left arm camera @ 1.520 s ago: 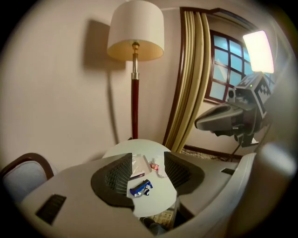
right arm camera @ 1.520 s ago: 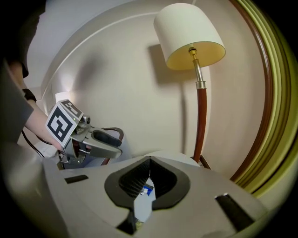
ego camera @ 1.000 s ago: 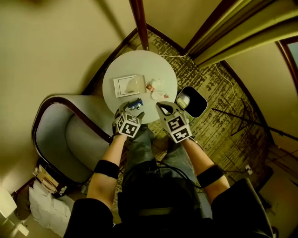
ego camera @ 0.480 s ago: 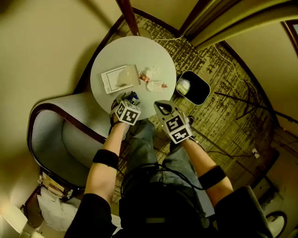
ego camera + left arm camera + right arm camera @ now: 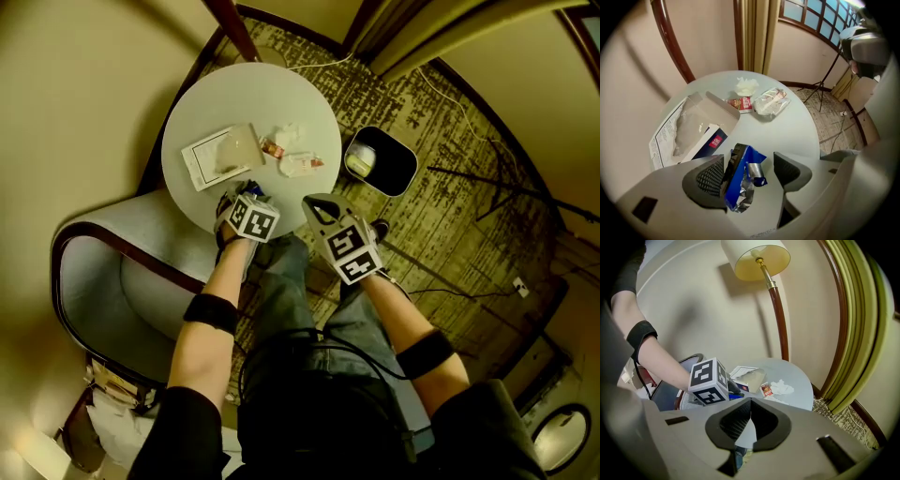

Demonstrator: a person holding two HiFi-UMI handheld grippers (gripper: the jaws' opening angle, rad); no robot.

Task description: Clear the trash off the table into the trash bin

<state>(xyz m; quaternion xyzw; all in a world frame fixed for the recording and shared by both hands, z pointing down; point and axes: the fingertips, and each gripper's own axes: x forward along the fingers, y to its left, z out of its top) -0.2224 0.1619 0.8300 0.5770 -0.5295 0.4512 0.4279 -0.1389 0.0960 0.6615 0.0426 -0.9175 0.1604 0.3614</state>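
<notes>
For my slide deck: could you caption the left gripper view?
Left tongs, having just closed partway, straddle a blue foil wrapper on the round table, not yet gripped.

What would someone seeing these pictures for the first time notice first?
A crumpled blue foil wrapper stands between the left gripper's jaws, which have just been closing, at the near edge of the round table. Right of the table, on the carpet, sits the dark trash bin with something pale inside.

A box (image 5: 220, 155), tissue (image 5: 286, 138) and clear wrapper (image 5: 301, 165) are scattered on the round table (image 5: 253, 94), beside the trash bin (image 5: 405, 175). At the near edge the left gripper's (image 5: 244, 196) jaws are just being closed round a blue wrapper (image 5: 251, 187).
</notes>
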